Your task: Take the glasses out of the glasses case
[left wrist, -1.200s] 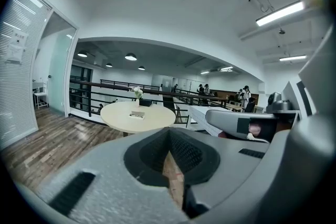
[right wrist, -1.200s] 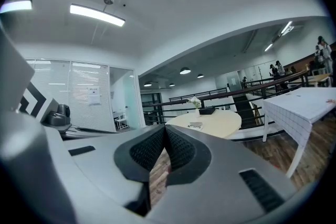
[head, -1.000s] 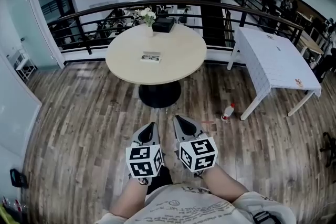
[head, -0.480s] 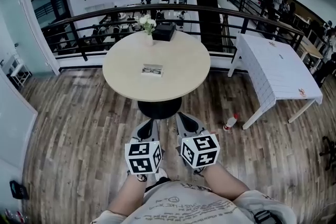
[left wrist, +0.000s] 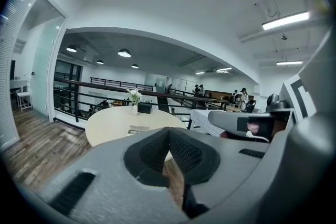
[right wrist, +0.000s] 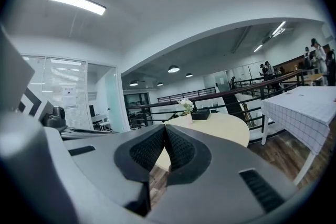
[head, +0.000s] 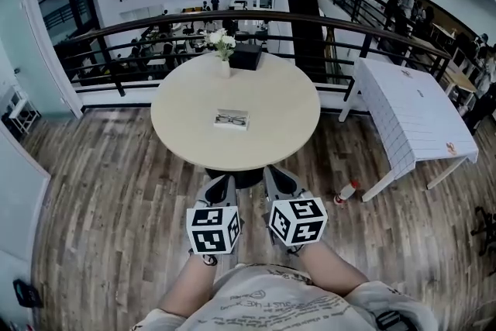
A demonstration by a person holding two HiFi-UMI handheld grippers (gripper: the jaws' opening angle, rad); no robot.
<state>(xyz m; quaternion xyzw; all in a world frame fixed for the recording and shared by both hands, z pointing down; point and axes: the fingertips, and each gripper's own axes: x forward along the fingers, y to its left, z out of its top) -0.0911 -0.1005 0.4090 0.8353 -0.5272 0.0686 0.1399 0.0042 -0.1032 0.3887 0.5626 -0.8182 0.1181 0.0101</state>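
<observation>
Two grippers, left gripper (head: 219, 187) and right gripper (head: 277, 177), are held low and side by side at the person's waist. It looks like a carry pose, with nothing in reach to grasp yet. Both sets of fingers (left wrist: 149, 155) are clenched, tips touching, empty. The case (head: 232, 125) lies flat at the middle of the round surface (head: 186, 128) with the glasses (head: 230, 118) showing on it; too small to tell if they're seated inside. It lies well ahead of both fingers, roughly centred between them. Task not started.

Left hand-held gripper (head: 219, 188) and right hand-held gripper (head: 277, 181): grey moulded shells tapering to a point, black ribbed pads (left wrist: 185, 152). Each has a white cube (head: 213, 229) with black square markers, lower centre. Wearer: pale T-shirt (head: 279, 306), dark print.
</observation>
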